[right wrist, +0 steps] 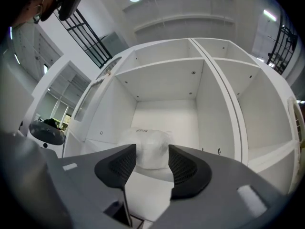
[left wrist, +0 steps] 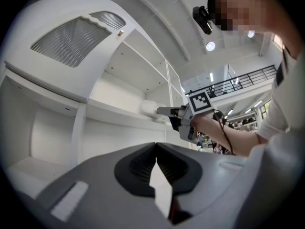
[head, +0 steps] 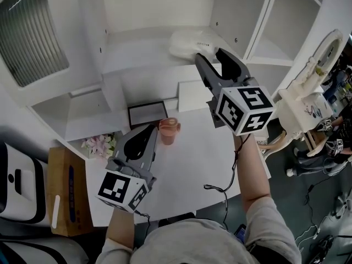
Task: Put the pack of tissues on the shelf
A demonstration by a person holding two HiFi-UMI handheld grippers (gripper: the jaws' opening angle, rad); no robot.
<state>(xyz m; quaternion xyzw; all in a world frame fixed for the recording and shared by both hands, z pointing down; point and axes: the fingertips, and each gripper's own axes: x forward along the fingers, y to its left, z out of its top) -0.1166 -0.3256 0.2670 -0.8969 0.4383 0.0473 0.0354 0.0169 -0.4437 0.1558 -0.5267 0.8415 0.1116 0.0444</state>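
Note:
The pack of tissues (head: 187, 42), white and wrapped in clear film, lies on the floor of a compartment of the white shelf (head: 137, 48). My right gripper (head: 213, 58) reaches into that compartment and stands open just in front of the pack. In the right gripper view the pack (right wrist: 148, 138) shows between and just beyond the spread jaws of the right gripper (right wrist: 152, 149), and the pads do not press on it. My left gripper (head: 147, 132) hangs low over the white table (head: 192, 175), shut and holding nothing. The left gripper view has that gripper (left wrist: 156, 157) shut, with the pack (left wrist: 148, 109) far off.
A pink cup (head: 169, 130) stands on the table just right of the left gripper. Behind it lean a dark-framed panel (head: 147, 113) and a white box (head: 193, 95). Pink flowers (head: 99, 144) and a cardboard box (head: 63, 191) sit at the left. A white machine (head: 311, 100) stands right.

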